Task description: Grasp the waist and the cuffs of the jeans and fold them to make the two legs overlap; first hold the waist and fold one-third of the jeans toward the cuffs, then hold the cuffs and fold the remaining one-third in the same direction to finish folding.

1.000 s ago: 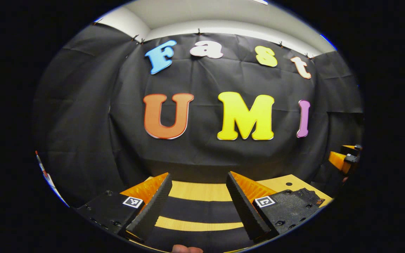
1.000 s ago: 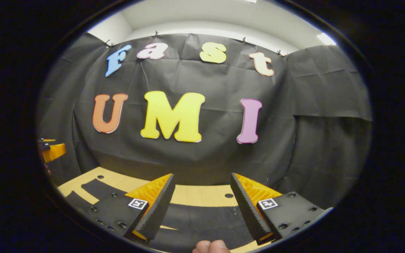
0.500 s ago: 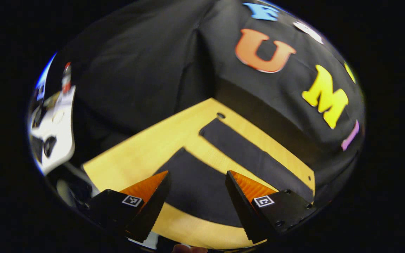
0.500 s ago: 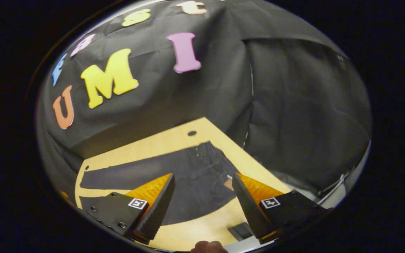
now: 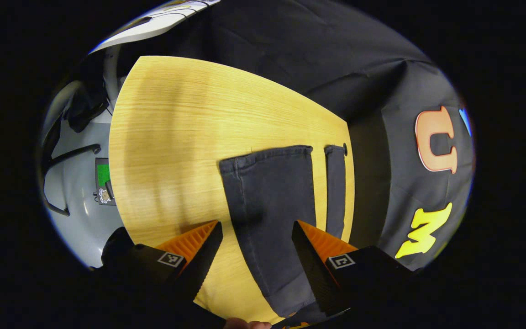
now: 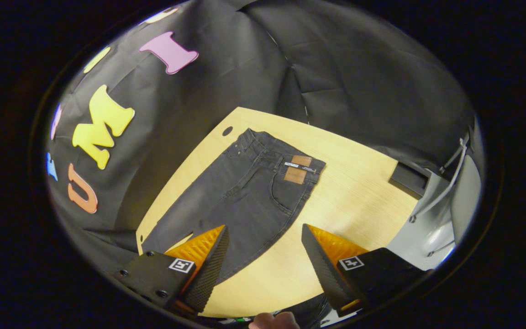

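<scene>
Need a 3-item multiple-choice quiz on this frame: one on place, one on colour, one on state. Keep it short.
1. Where do the jeans lie?
A. flat on the table
B. on the floor
C. over a chair

2. What colour is the patch at the waist?
A. green
B. brown
C. white

3. How do the jaws of the left gripper and right gripper stand?
A. both shut on the jeans
B. one open, one shut
C. both open, holding nothing

Answers: 1 A, the jeans are spread on the wooden top; 2 B, the waist tag is brown; 3 C, wide gaps between the fingers, over the cloth.

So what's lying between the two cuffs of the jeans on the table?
Nothing but a bare strip of table, as the left gripper view shows: it runs between the near cuff and far cuff of the jeans.
</scene>
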### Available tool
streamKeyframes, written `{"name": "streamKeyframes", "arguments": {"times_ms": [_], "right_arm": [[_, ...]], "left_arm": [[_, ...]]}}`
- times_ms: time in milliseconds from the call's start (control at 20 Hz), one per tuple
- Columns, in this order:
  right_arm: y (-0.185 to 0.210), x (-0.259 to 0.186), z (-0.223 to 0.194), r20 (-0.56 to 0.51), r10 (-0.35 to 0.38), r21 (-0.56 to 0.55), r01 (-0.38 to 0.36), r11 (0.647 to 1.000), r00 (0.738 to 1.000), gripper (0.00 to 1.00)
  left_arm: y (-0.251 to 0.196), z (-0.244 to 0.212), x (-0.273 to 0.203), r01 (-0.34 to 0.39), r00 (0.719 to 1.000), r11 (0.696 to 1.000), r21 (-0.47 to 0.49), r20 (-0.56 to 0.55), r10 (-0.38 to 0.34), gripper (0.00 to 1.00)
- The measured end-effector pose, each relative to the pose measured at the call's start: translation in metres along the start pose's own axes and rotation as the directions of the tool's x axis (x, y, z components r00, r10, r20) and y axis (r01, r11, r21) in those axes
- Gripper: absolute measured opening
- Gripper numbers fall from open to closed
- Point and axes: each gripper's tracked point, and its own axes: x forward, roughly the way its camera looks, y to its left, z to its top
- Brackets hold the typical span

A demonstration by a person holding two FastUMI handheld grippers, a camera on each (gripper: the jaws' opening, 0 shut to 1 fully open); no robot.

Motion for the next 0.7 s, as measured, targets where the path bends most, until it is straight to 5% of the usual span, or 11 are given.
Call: {"name": "streamKeyframes", "arguments": {"times_ms": [200, 400, 600, 700], "right_arm": [[-0.001, 0.003, -0.001, -0.011, 0.004, 0.027, -0.004, 1.0, 1.0, 0.93], [-0.004, 0.023, 0.001, -0.045, 0.043, 0.172, -0.035, 0.985, 0.998, 0.99], [-0.018, 0.056, 0.012, -0.069, 0.063, 0.375, -0.032, 0.926, 0.996, 0.98], [-0.037, 0.08, 0.02, -0.074, 0.03, 0.473, 0.009, 0.881, 0.997, 0.98]], "left_arm": [[-0.017, -0.002, 0.014, 0.042, 0.999, 0.999, 0.024, 0.002, -0.042, 0.98], [-0.037, 0.001, 0.032, 0.105, 0.994, 0.994, -0.011, 0.033, -0.105, 0.98], [-0.051, -0.004, 0.05, 0.12, 0.993, 0.992, 0.026, 0.016, -0.12, 1.0], [-0.052, -0.004, 0.061, 0.095, 0.995, 0.995, 0.03, 0.014, -0.095, 0.77]]}}
